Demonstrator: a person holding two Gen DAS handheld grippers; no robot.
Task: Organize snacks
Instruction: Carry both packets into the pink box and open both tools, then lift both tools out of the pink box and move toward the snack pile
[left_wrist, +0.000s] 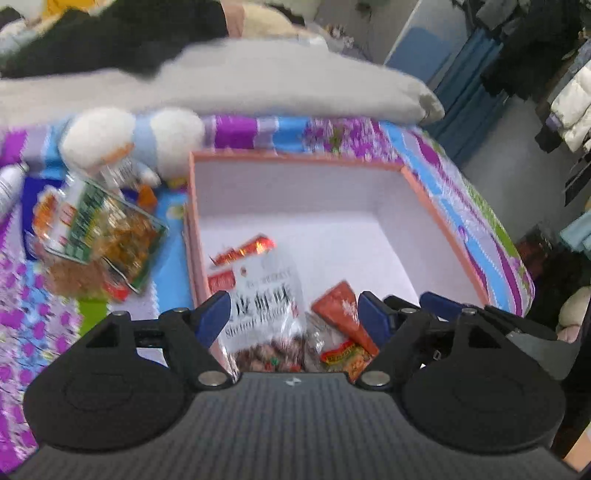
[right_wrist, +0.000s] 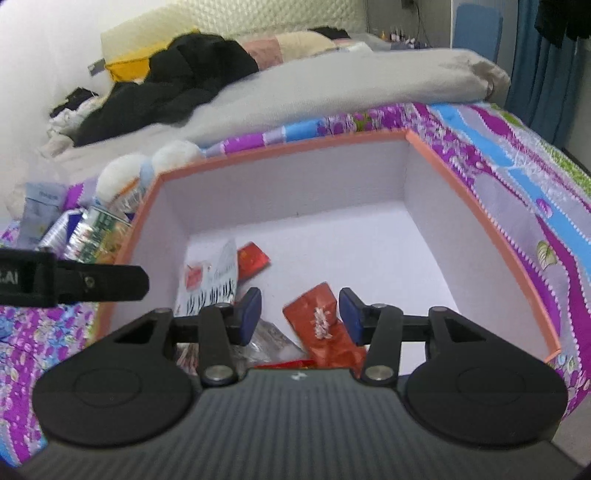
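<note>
An open box (left_wrist: 295, 158) with a pink rim and white inside sits on the bed; it also shows in the right wrist view (right_wrist: 480, 218). Inside lie a clear white snack bag (left_wrist: 266, 295) (right_wrist: 210, 280), a red packet (left_wrist: 343, 310) (right_wrist: 321, 325) and a small red pack (right_wrist: 253, 258). My left gripper (left_wrist: 293, 314) is open over the box's near left corner, empty. My right gripper (right_wrist: 300, 314) is open above the red packet, empty. A green and orange snack bag (left_wrist: 99, 236) lies outside, left of the box.
A white and blue plush toy (left_wrist: 129, 140) lies behind the loose bag. A white bottle (left_wrist: 9, 184) is at far left. A grey blanket (left_wrist: 258, 81) and dark clothes (right_wrist: 173, 85) lie behind the box. The bed's edge (left_wrist: 517, 266) runs right of the box.
</note>
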